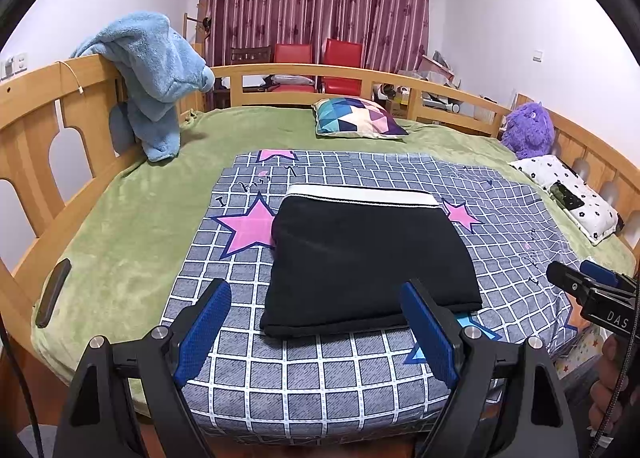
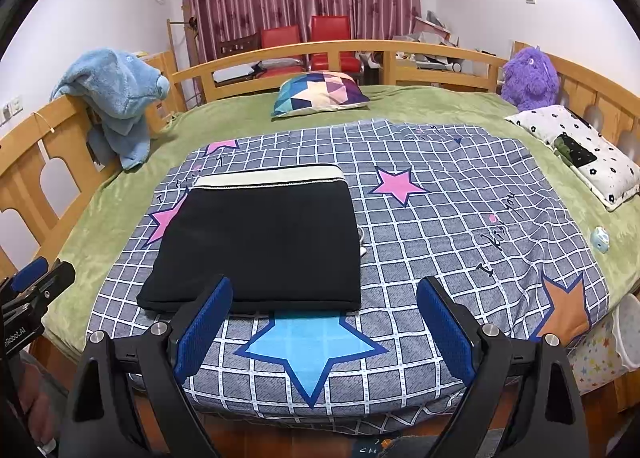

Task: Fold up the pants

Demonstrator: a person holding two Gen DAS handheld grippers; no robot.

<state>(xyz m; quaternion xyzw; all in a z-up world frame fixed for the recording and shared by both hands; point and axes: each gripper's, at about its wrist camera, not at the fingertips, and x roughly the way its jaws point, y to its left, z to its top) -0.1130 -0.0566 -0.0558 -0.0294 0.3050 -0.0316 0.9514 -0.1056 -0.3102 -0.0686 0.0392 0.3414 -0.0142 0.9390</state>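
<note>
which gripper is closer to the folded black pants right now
Left, by a little. The left gripper hangs open right at the folded black pants' near edge; the right gripper is open too, over the blue star off their near right corner.

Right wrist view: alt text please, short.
Black pants, folded into a neat rectangle with a white waistband at the far edge, lie on a grey checked star-print sheet over a green blanket. The open right gripper hovers at the near bed edge, holding nothing; the left gripper shows at far left.
</note>
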